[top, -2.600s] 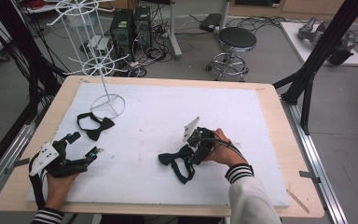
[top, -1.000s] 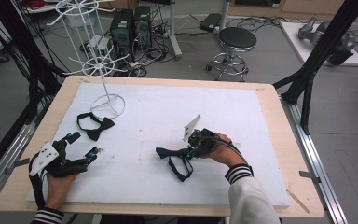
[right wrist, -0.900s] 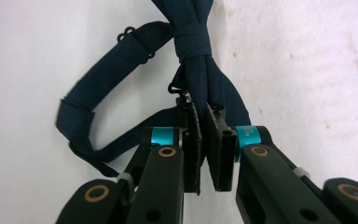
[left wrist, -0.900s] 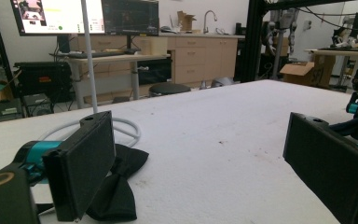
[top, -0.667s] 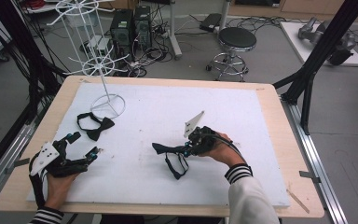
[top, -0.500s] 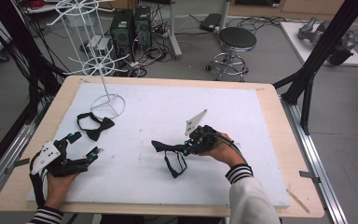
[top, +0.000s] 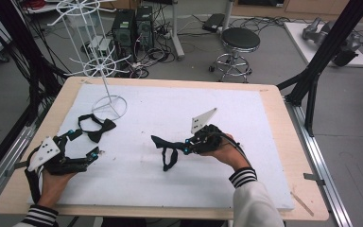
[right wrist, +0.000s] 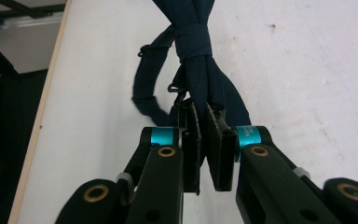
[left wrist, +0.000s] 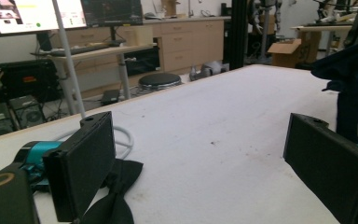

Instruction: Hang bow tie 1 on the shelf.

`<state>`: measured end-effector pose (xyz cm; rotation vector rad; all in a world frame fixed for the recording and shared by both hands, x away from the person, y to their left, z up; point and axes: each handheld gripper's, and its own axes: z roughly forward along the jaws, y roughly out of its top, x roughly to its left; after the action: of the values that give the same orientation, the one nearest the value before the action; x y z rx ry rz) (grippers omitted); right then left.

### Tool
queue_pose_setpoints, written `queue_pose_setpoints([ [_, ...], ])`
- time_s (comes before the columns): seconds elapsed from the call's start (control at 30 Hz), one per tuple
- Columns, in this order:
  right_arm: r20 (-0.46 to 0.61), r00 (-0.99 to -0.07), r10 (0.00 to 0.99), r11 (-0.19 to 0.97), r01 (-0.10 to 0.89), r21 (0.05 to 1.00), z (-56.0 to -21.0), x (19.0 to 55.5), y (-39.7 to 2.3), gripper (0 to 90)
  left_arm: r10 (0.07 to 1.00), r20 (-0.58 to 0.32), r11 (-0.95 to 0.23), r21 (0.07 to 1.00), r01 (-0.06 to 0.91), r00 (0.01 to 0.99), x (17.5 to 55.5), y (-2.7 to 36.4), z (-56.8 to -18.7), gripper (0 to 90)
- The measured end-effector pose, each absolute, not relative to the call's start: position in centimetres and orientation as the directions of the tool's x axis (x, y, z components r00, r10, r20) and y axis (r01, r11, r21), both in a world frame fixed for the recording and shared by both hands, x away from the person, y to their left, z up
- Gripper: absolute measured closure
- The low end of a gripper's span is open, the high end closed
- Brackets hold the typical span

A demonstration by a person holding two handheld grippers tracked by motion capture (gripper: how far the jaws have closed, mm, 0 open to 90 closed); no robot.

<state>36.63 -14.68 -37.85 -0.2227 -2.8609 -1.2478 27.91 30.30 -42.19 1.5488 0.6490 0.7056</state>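
The white wire rack (top: 97, 61) is standing at the table's (top: 264, 189) far left corner, well off. The right gripper (top: 185, 144) is clamping one wing of a navy bow tie (top: 166, 147) mid-table, so its dangling strap is probably snagging or slipping. The left gripper (top: 86, 144), jaws apart, is idling by a second bow tie (top: 96, 128).

White stand (top: 105, 85) far-left, table (top: 264, 113) centre open

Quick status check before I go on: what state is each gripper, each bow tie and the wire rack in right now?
Right gripper: shut on the dark navy fabric bow tie, lifted, strap dangling to the table.
Left gripper: open, nothing between the jaws, low over the white table.
Black bow tie: lying flat, untouched.
White wire display rack: upright, nothing hung on it.
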Motion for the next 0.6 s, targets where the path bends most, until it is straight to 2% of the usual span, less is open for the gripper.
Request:
queue_pose_setpoints([
  [0.6, 0.080, -0.989, 0.126, 0.574, 0.138, 0.807, -36.8, 36.5, -15.2, 85.1, 0.604, 0.082, -0.179, 0.983, 0.035, 0.793, 29.8, 28.1, -37.9, 9.6],
])
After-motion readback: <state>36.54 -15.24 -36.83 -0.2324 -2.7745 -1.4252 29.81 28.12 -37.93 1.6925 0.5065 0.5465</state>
